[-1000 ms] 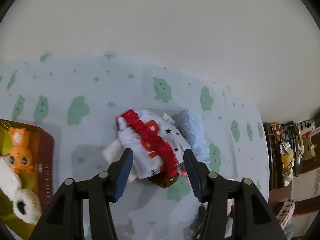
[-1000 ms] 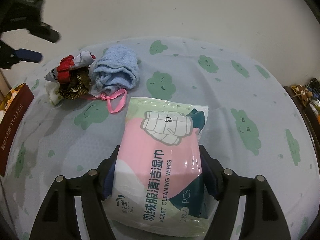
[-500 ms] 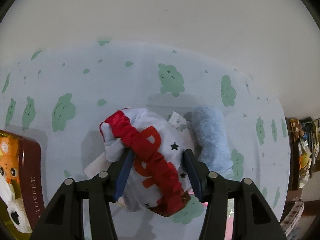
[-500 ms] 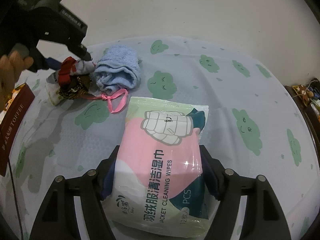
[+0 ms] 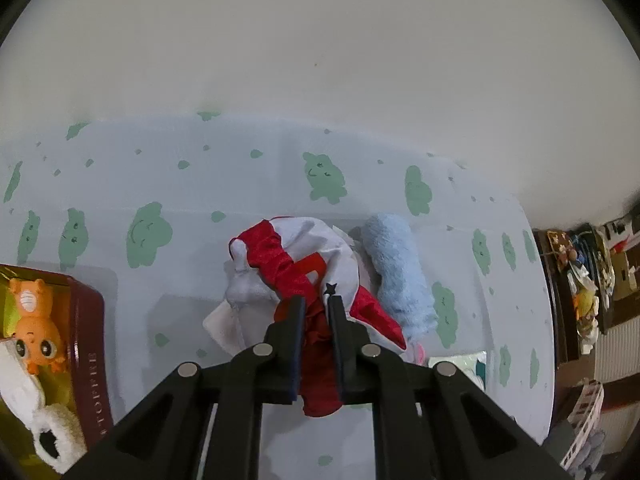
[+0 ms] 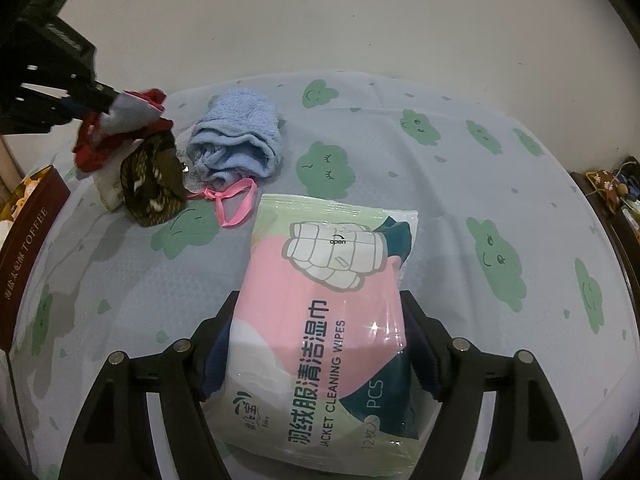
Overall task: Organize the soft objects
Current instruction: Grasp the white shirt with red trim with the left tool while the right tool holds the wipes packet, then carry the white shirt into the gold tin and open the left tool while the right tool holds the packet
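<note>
Both my grippers are gripping: left gripper (image 5: 316, 304) has just closed on the red-and-white cloth bundle (image 5: 296, 264), right gripper (image 6: 316, 344) clamps the wipes pack (image 6: 320, 320), its long axis pointing toward the blue towel (image 6: 240, 140).

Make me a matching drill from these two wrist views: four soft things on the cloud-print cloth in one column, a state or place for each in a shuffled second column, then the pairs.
1. red and white cloth bundle
2. wipes pack
3. blue towel
4. pink ribbon

A. between the right gripper's fingers
B. rolled up, lying free
C. pinched by the left gripper, whose jaws have just closed
D. looped flat on the cloth

Pairs: 1-C, 2-A, 3-B, 4-D
</note>
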Demonstrator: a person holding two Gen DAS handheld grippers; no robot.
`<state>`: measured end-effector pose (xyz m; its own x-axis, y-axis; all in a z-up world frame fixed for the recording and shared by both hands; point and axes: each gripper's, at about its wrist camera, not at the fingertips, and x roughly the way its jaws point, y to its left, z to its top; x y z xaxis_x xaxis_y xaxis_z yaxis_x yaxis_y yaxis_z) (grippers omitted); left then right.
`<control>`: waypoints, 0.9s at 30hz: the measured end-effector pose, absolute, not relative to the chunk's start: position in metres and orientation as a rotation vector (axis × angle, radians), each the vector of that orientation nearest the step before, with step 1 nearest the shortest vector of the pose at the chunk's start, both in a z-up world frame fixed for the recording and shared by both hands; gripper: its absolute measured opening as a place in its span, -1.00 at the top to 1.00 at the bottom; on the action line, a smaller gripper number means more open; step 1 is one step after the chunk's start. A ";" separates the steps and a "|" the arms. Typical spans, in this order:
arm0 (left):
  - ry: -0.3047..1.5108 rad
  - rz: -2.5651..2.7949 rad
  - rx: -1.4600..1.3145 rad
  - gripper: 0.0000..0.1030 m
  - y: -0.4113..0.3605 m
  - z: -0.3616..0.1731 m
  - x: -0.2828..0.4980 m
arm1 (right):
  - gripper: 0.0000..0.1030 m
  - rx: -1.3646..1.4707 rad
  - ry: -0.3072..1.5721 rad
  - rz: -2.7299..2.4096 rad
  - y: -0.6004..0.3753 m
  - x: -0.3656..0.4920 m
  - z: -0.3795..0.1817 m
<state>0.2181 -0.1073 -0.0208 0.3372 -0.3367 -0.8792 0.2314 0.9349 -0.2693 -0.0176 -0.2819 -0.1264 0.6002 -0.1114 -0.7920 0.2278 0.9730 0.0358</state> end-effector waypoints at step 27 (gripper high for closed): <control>1.025 -0.170 0.022 0.77 0.030 0.060 0.173 | -0.43 0.138 0.907 -0.198 -0.281 -0.017 -0.127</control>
